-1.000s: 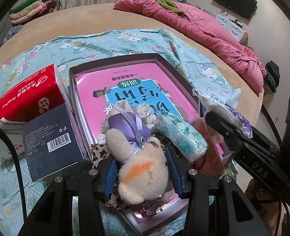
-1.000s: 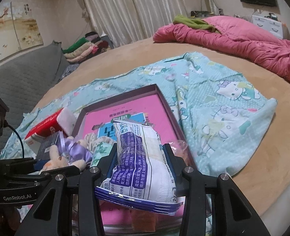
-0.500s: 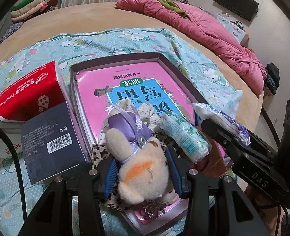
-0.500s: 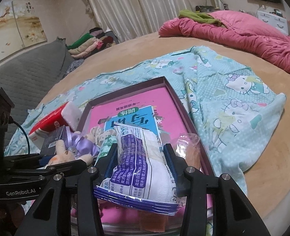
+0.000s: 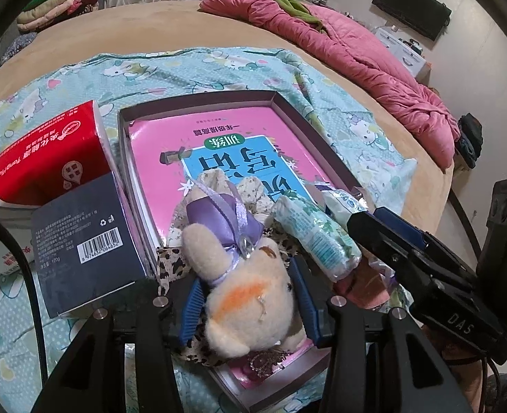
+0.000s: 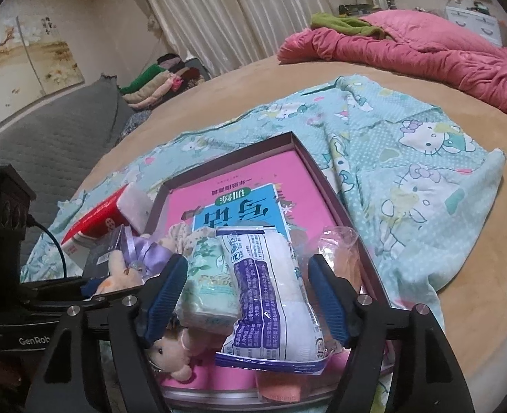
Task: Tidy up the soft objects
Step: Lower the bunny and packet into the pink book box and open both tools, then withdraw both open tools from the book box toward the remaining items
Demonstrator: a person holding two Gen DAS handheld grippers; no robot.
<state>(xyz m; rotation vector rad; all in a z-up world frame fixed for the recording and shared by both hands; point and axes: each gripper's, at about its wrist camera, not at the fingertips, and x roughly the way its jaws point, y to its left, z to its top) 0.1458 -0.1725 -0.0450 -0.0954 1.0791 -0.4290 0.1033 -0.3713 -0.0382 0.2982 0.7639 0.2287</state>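
Note:
A cream plush toy [image 5: 250,296] with an orange patch and a purple bow sits between blue pads, my left gripper [image 5: 248,297] shut on it over the near end of a shallow purple box [image 5: 198,103]. A pink book lines that box. In the right wrist view my right gripper [image 6: 248,297] has its jaws opening. A white-and-purple packet [image 6: 270,285] lies between the pads, which stand apart from it. It rests in the box [image 6: 225,153] against a green-patterned tissue pack [image 6: 208,285]. The same green pack [image 5: 318,237] lies right of the plush toy.
A red tissue pack [image 5: 46,158] and a dark blue carton [image 5: 81,241] stand left of the box. A peach item in a clear bag [image 6: 339,251] lies at the box's right side. A cartoon-print blanket [image 6: 408,158] covers the bed under everything; a pink quilt [image 6: 425,51] lies behind.
The right gripper's pads have spread away from the white-and-purple packet, which has settled lower into the box. The left gripper and plush toy have stayed put.

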